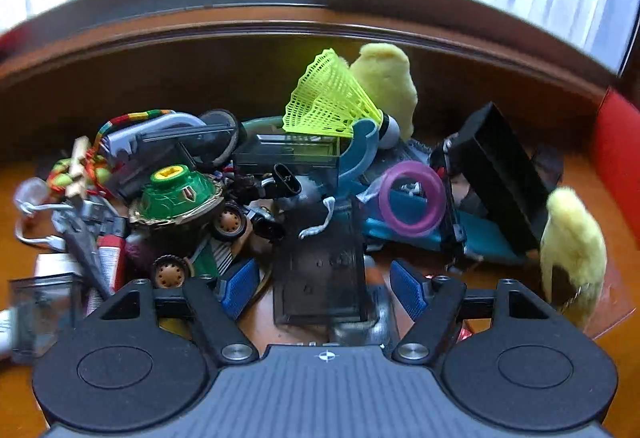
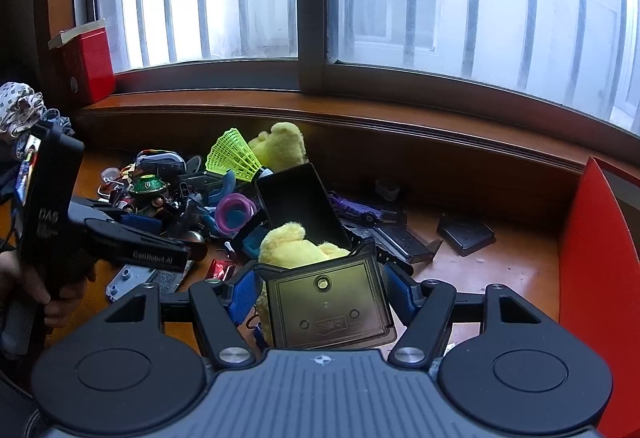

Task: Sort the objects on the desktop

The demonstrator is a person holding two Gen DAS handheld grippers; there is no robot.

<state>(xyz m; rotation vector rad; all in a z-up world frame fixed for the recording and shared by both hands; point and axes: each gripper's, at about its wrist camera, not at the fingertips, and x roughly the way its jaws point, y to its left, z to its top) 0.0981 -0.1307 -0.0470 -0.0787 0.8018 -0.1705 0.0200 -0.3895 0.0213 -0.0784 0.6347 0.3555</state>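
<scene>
Right wrist view: right gripper pinching dark plastic tray, yellow plush just behind. Left wrist view: left gripper spread around dark flat case at near edge of toy pile on wooden desk.

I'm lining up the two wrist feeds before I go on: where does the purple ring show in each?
Left wrist: purple ring sits right of centre, on teal plastic, beside the open black case.
Right wrist: purple ring lies left of centre, mid-height, left of the black case.
Shared landmark: the neon shuttlecock, behind the ring in both.
</scene>
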